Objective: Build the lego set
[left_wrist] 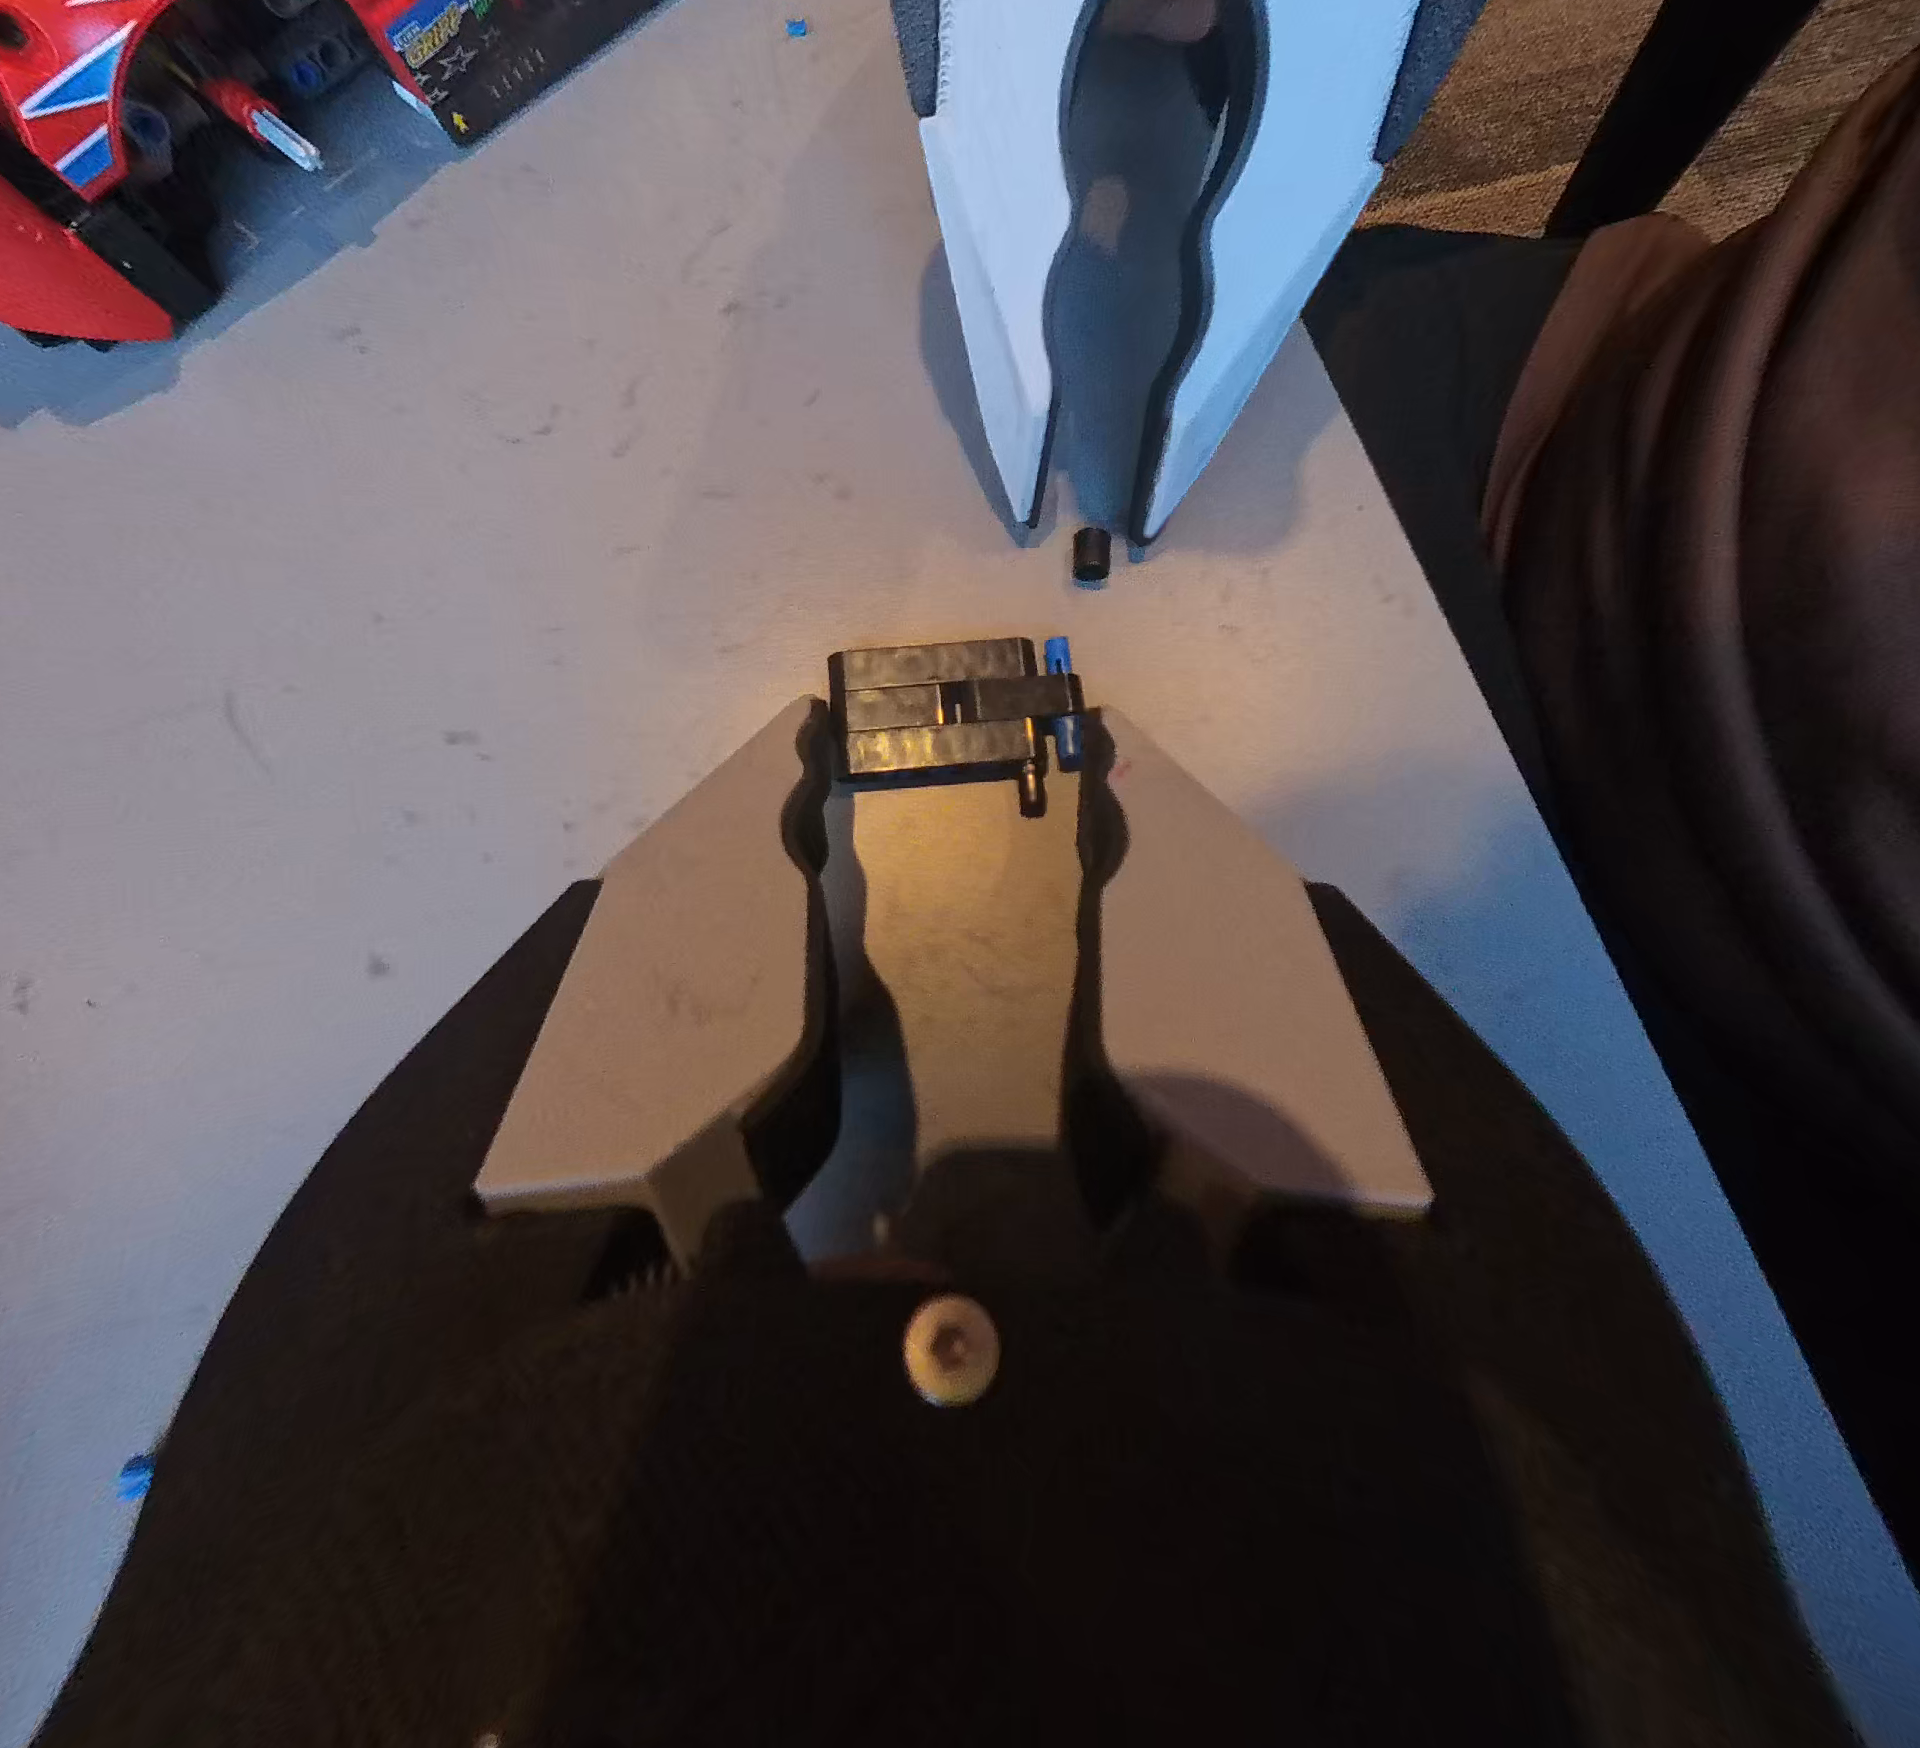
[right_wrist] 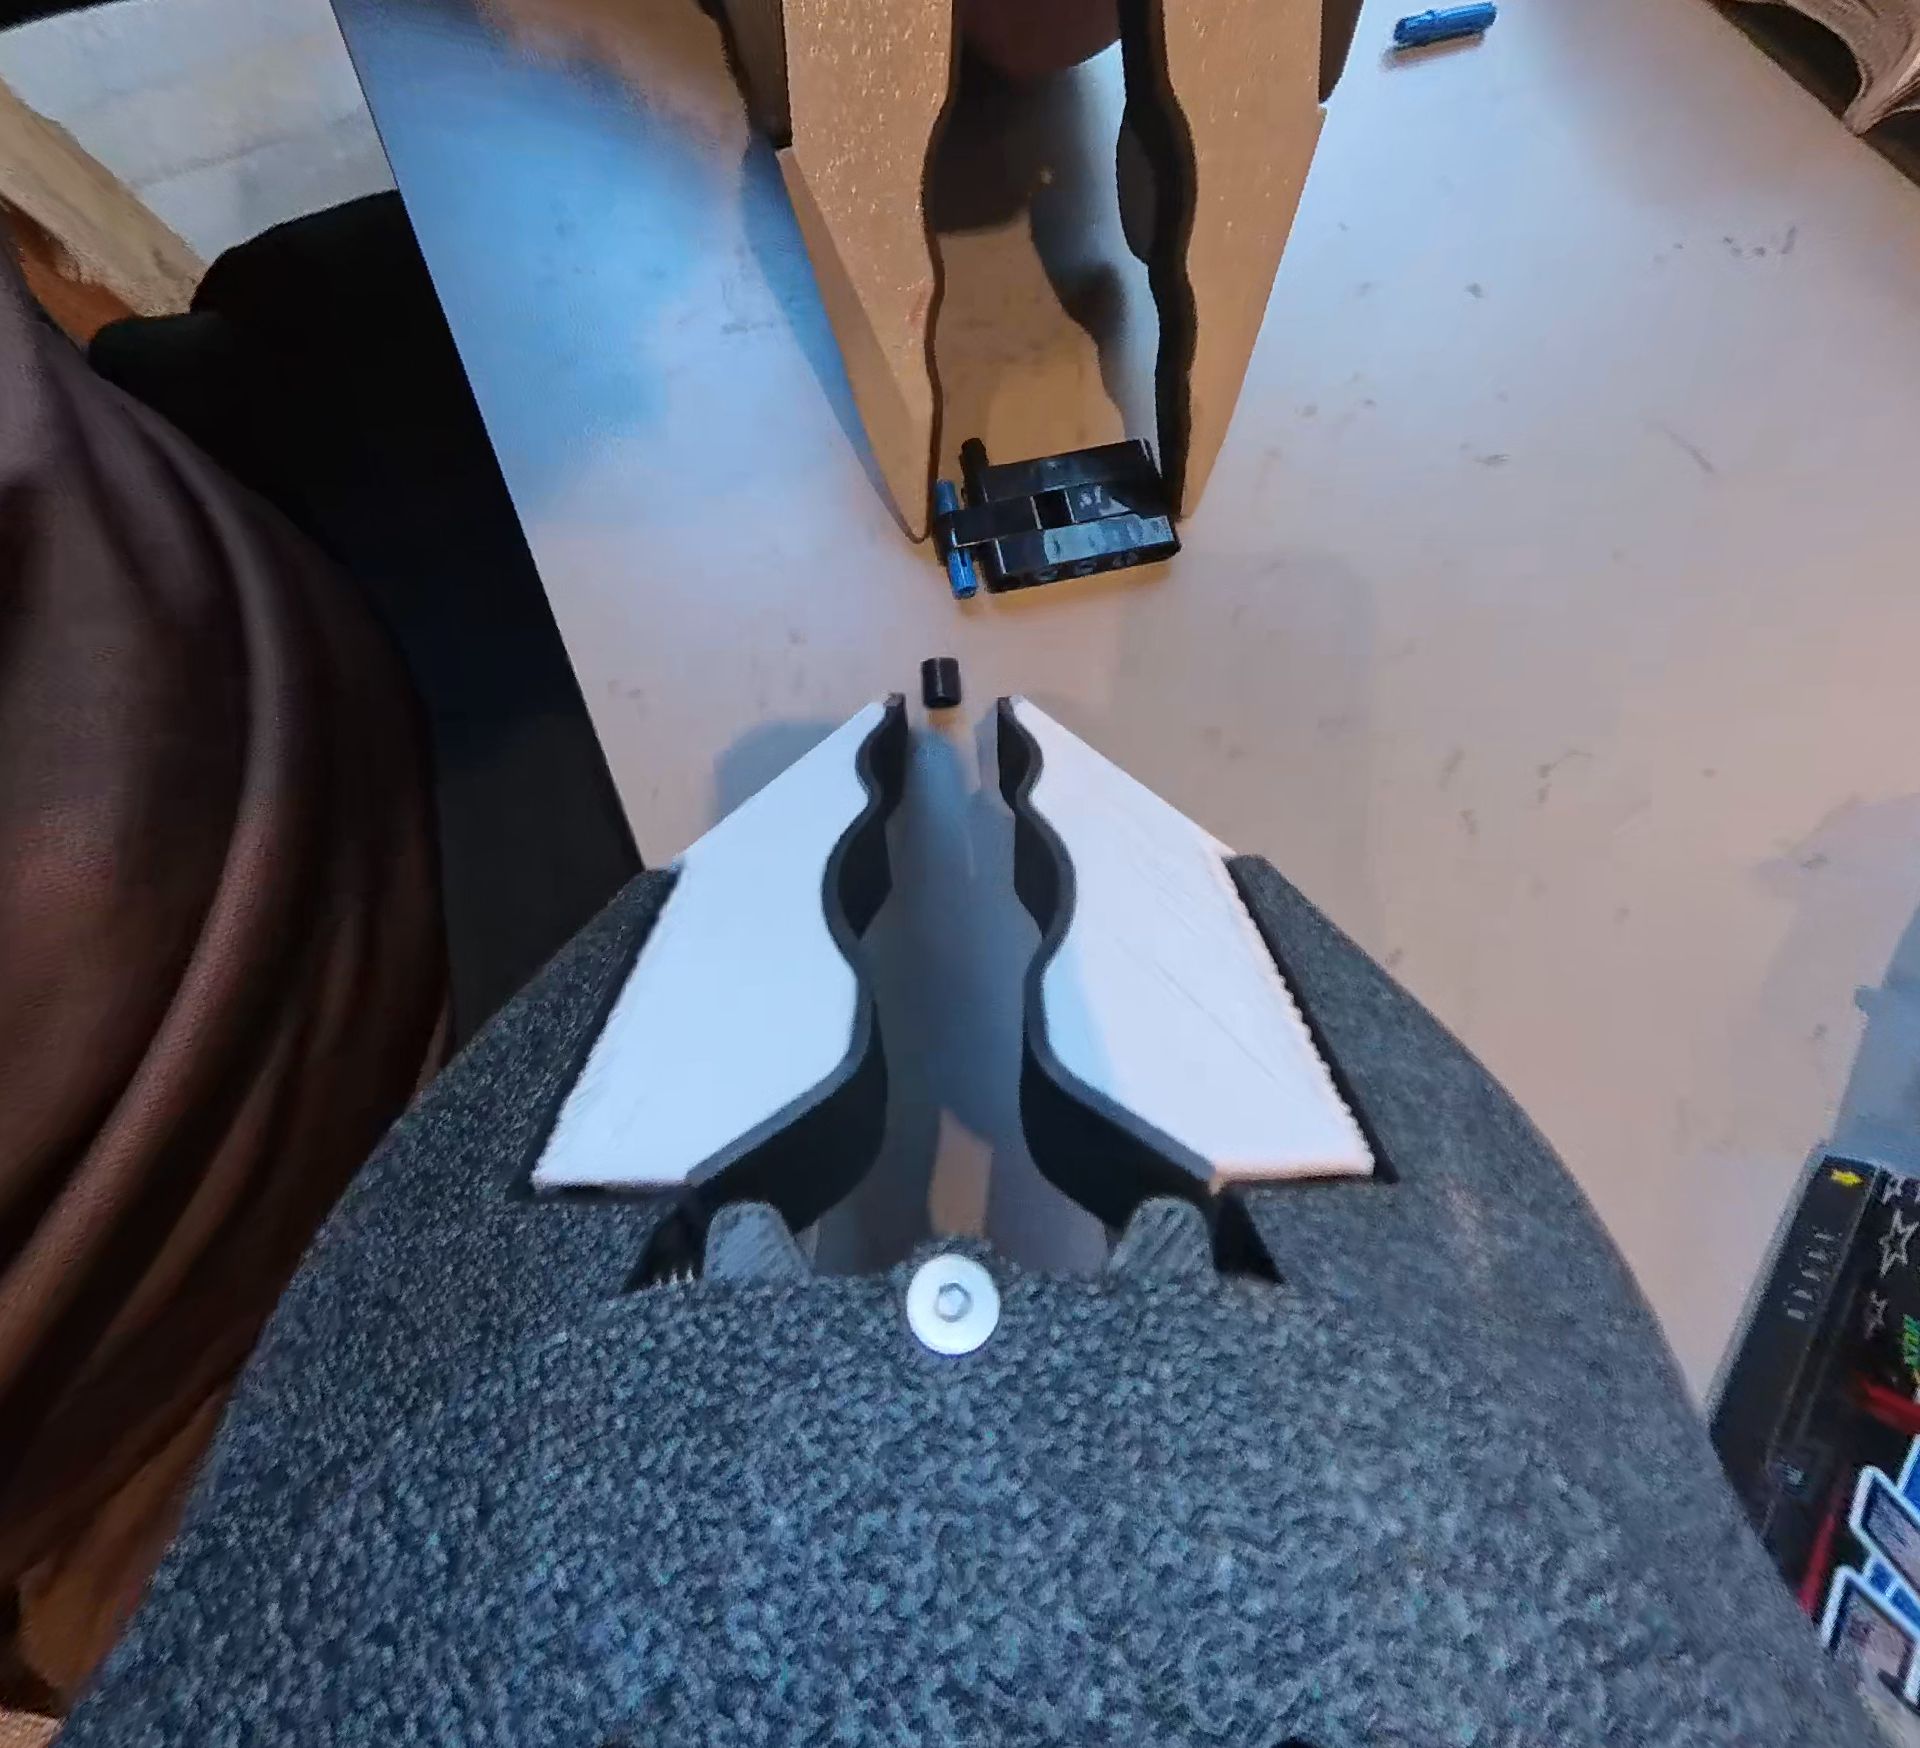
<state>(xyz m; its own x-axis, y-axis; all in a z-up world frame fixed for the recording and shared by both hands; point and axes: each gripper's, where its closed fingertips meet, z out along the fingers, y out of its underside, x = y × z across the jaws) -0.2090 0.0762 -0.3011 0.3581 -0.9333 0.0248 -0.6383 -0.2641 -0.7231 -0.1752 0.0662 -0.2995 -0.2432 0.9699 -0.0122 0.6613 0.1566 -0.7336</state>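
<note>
A black lego assembly (left_wrist: 935, 711) with a blue pin (left_wrist: 1058, 659) at one end lies on the white table (left_wrist: 520, 659). My left gripper (left_wrist: 958, 719), with tan fingers, is closed on its two ends and holds it on the table; this also shows in the right wrist view (right_wrist: 1049, 519). A small black bush (right_wrist: 940, 682) stands on the table just ahead of my right gripper (right_wrist: 948, 706). The right gripper has white fingers, slightly apart, with nothing between them. The bush (left_wrist: 1089, 555) sits between the two grippers, which face each other.
A red, blue and white lego race car (left_wrist: 208, 36) stands at the far left. Loose blue pins lie on the table (right_wrist: 1444, 25) (left_wrist: 796, 28). The table edge (left_wrist: 1455, 659) runs close by, with a person's brown clothing (left_wrist: 1714, 555) beyond. The stickered car side (right_wrist: 1849, 1386) is near my right gripper. Some 4 cm of space lies between my two pairs of fingers.
</note>
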